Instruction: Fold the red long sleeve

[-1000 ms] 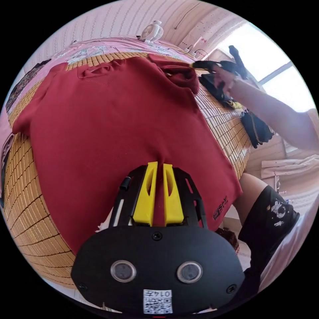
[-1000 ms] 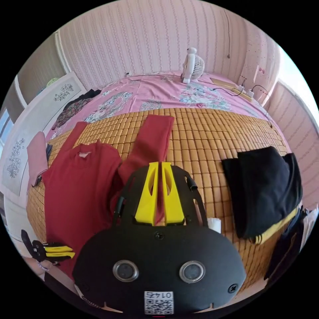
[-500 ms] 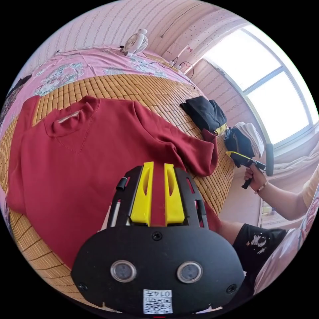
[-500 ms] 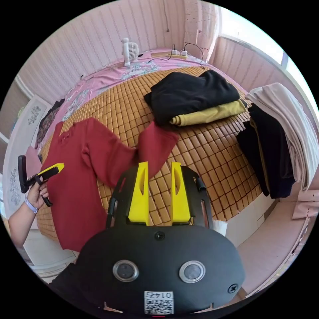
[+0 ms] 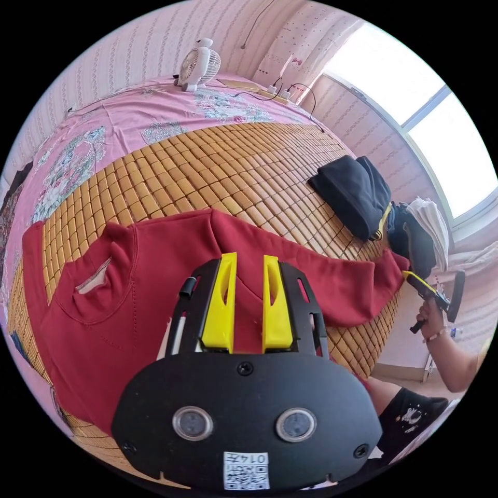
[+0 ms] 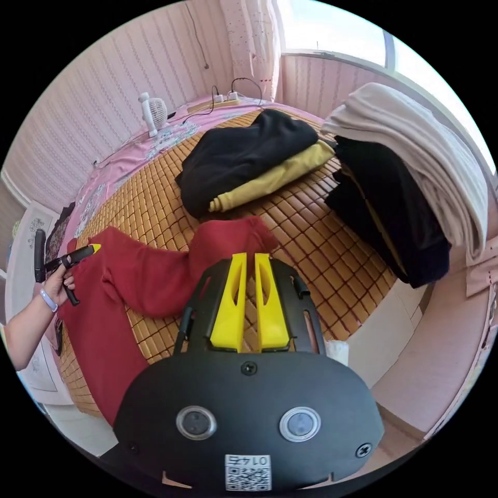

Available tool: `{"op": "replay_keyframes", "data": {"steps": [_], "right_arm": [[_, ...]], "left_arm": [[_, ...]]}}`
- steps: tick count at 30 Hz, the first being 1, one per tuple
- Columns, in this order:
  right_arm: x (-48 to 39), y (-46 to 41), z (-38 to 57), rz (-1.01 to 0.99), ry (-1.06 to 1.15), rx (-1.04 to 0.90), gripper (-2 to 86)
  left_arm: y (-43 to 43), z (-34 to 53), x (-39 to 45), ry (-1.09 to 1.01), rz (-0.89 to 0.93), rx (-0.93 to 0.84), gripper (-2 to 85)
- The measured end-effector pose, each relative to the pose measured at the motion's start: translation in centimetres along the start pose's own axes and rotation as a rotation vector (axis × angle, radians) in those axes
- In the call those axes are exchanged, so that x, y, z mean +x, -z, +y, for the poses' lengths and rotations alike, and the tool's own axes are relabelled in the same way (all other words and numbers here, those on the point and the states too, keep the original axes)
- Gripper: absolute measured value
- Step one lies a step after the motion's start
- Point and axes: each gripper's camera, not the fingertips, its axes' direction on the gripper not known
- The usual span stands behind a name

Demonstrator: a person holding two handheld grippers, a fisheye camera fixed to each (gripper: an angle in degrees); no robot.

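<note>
The red shirt (image 5: 155,270) lies face up on the bamboo mat (image 5: 218,161) of the bed, collar toward the pink sheet, one sleeve (image 5: 332,282) stretched out toward the mat's edge near the folded black clothes (image 5: 353,189).

The left gripper (image 5: 248,303) hovers over the chest, its jaws a narrow gap apart and holding nothing. In the right gripper view, the right gripper (image 6: 248,306) has its jaws nearly together above the sleeve's cuff (image 6: 244,236); whether any cloth is pinched there I cannot tell, since the tips hide the contact.

The step looks to be folding this sleeve in. To do it well, take the cuff by its edge, lift it just off the mat, and carry it straight across the chest so the fold line runs along the side seam. Pin the shoulder with the left gripper so the body does not drag.
</note>
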Motion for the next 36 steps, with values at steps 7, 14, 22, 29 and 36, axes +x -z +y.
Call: {"op": "replay_keyframes", "data": {"steps": [7, 14, 22, 29, 36], "right_arm": [[3.5, 0.1, 1.7, -0.013, -0.103, 0.001, 0.9], [4.6, 0.2, 0.2, 0.059, -0.132, 0.027, 1.1], [4.4, 0.6, -1.1, 0.004, -0.213, -0.015, 5.7], [-0.9, 3.2, -1.2, 0.078, -0.059, -0.074, 5.2], [-20.9, 3.2, -4.5, -0.205, 0.583, -0.096, 5.4]], "left_arm": [[-3.7, -2.7, 0.6, 0.054, 0.011, -0.152, 0.0], [-4.1, -5.2, 4.3, -0.013, -0.021, -0.108, -0.8], [0.0, -3.6, 2.9, 0.04, 0.129, -0.041, 3.0], [10.2, 8.3, 1.7, 0.106, 0.075, 0.058, 3.8], [17.4, 23.5, -1.4, 0.408, -0.132, 0.04, 4.8]]}}
